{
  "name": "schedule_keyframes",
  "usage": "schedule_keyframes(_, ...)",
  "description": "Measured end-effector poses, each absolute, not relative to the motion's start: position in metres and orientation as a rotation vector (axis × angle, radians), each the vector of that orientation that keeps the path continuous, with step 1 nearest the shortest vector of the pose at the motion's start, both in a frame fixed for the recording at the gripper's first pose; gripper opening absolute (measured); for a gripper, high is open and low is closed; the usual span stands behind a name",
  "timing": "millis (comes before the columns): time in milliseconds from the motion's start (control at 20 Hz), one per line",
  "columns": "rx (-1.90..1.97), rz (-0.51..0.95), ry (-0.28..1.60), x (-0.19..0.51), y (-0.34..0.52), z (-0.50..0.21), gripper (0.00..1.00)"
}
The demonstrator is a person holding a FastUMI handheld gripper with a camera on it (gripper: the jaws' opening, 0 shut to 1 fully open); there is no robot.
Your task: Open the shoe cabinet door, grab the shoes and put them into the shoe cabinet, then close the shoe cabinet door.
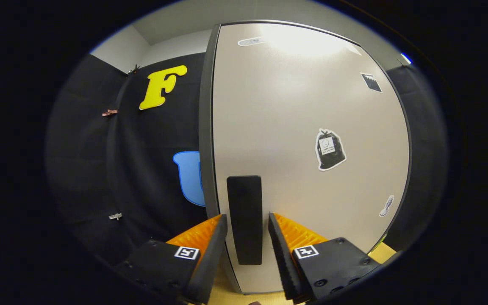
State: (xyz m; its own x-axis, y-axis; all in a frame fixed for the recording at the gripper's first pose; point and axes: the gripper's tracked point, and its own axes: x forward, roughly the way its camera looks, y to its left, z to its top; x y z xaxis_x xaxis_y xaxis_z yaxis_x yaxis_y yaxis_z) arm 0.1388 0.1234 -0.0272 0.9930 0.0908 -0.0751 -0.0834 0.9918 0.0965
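gripper view puts the shoe cabinet door [307,127] right ahead of me, shut by the look of it, with its dark upright handle [244,212] standing between my fingers [247,222]. my fingers are spread a little wider than the handle, one on each side, and i see a gap on both sides, so nothing is held yet. i judge the step is gripping the handle: i should close squarely on its middle, then pull along the door's swing without twisting.
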Motion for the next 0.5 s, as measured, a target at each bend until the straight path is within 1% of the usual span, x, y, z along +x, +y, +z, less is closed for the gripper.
schedule_keyframes(50,0.094,0.080,0.053,0.137,0.124,-0.022,0.55)
schedule_keyframes(100,0.071,0.082,0.056,0.151,0.124,-0.027,0.47)
schedule_keyframes(150,0.050,0.074,0.055,0.141,0.119,-0.025,0.41)
schedule_keyframes(200,0.048,0.073,0.055,0.146,0.117,-0.026,0.37)
schedule_keyframes(350,0.077,0.118,0.072,0.135,0.124,-0.024,0.24)
schedule_keyframes(500,0.078,0.162,0.071,0.112,0.122,-0.021,0.24)
